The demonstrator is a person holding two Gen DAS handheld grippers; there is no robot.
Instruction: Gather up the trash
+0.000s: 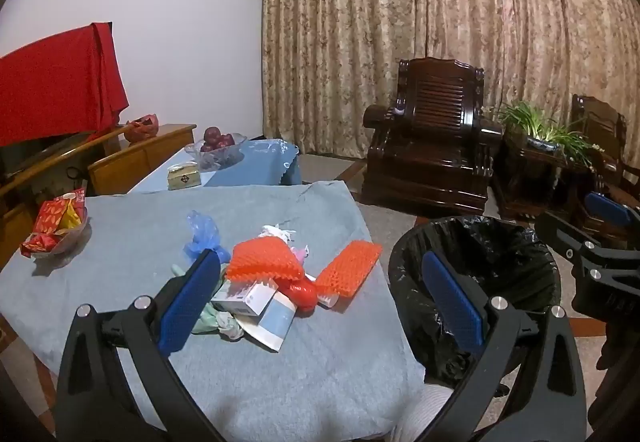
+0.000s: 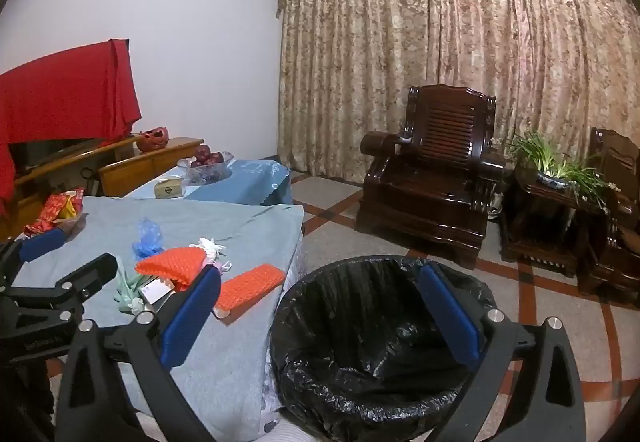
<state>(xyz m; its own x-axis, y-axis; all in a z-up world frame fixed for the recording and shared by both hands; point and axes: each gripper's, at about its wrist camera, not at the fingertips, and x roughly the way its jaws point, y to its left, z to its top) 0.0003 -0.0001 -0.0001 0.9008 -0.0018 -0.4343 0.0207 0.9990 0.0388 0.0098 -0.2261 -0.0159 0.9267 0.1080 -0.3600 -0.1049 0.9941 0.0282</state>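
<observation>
A heap of trash lies on the blue-grey tablecloth (image 1: 120, 242): an orange foam net (image 1: 262, 258), a second flat orange net (image 1: 349, 274), a blue plastic bag (image 1: 203, 234), a white carton (image 1: 244, 298), white tissue (image 1: 276, 232) and pale green wrapping (image 1: 218, 322). The heap also shows in the right wrist view (image 2: 172, 266). A bin with a black liner (image 1: 476, 282) stands on the floor right of the table (image 2: 368, 326). My left gripper (image 1: 320, 306) is open and empty above the table's near right part. My right gripper (image 2: 320, 322) is open and empty above the bin.
A glass dish of red snack packets (image 1: 56, 226) sits at the table's left edge. A second blue table holds a fruit bowl (image 1: 218, 147) and a tissue box (image 1: 184, 175). Dark wooden armchairs (image 1: 432, 145) and a potted plant (image 1: 540, 133) stand by the curtain.
</observation>
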